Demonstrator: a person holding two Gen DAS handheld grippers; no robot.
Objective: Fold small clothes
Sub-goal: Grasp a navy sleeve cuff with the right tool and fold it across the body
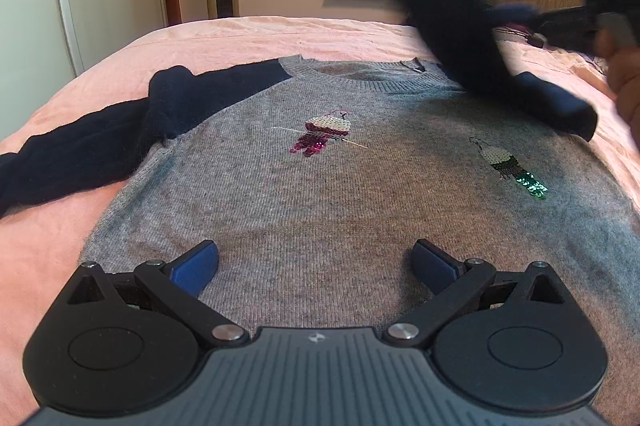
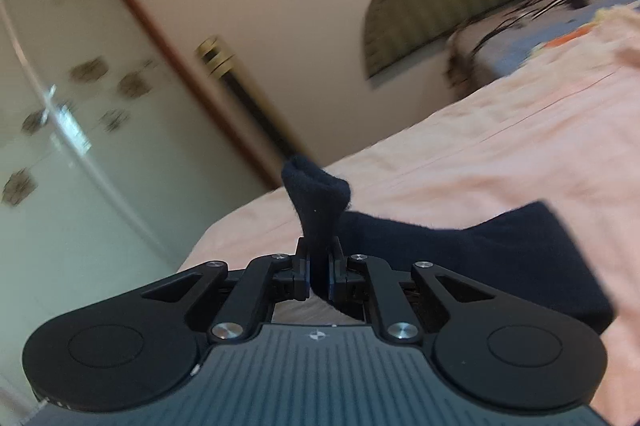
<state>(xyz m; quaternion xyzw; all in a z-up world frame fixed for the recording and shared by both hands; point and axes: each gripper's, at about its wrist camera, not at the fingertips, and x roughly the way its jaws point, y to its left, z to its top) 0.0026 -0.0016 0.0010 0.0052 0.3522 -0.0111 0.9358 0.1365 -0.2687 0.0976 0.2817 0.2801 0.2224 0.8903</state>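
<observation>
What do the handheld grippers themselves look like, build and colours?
Both match. The left gripper has a grey ribbed body with a small logo, two round black side housings, black linkage arms on silver pivot screws, and blue pads on the fingers. The right gripper is the same build, blue showing only as thin edges. No cables or sleeves visible.

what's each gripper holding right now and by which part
Right gripper pinches the grey knitted sweater's navy sleeve near its cuff. Left gripper is open, holding nothing.
</observation>
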